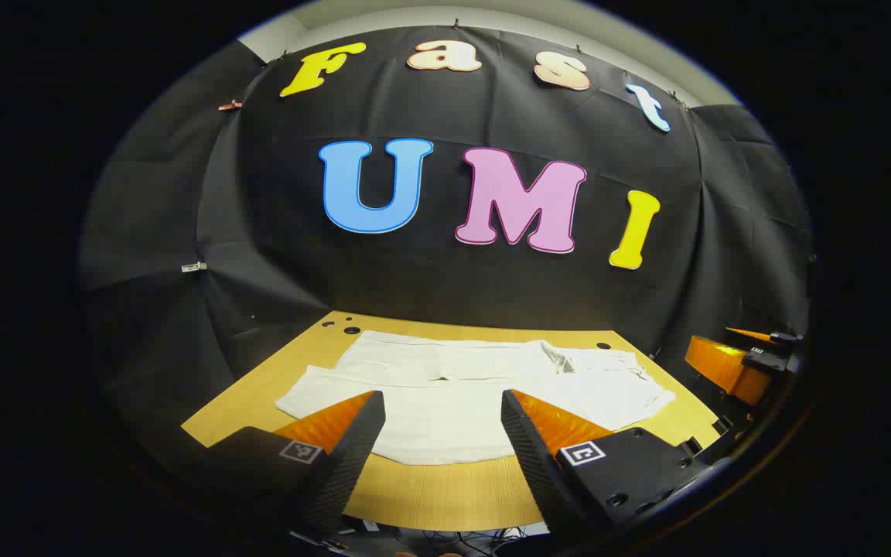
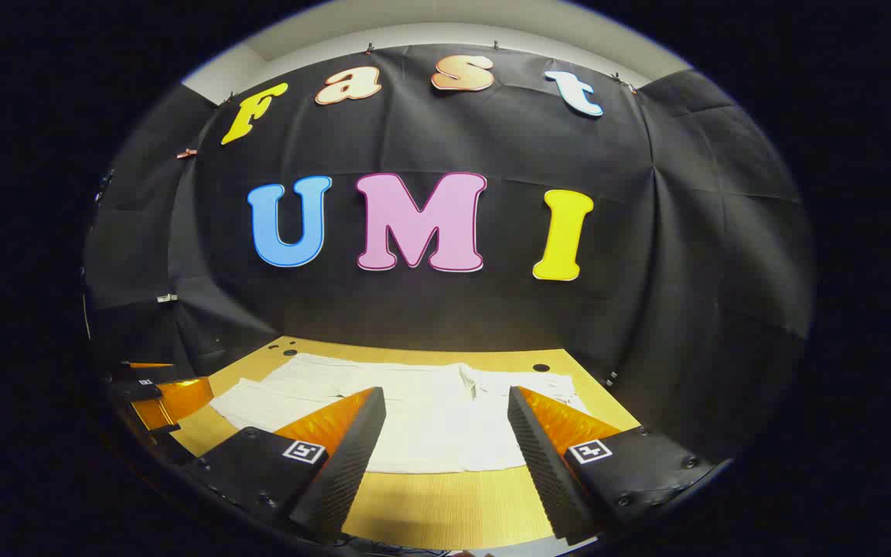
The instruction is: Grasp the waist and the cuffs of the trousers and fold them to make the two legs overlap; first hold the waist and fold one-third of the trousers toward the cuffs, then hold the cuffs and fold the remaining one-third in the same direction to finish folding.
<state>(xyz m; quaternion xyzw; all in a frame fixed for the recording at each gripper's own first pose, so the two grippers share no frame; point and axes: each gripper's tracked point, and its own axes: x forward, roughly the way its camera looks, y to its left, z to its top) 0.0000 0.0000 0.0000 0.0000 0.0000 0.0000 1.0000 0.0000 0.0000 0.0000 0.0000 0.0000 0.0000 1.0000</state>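
Observation:
White trousers (image 1: 461, 391) lie spread flat across the wooden table (image 1: 430, 495), legs running to the left and the waist end to the right. In the left gripper view my left gripper (image 1: 443, 398) hovers open above the near edge of the cloth, nothing between its fingers. The right gripper (image 1: 735, 363) shows at the far right of that view. In the right gripper view the trousers (image 2: 422, 414) lie ahead, and my right gripper (image 2: 445, 394) stands open over their near edge, holding nothing. The left gripper (image 2: 155, 391) shows at the left edge there.
The table's front edge (image 1: 445, 526) is close below the fingers, with cables under it. Small round holes (image 1: 351, 330) mark the table's far corners. The black cloth wall stands right behind the table.

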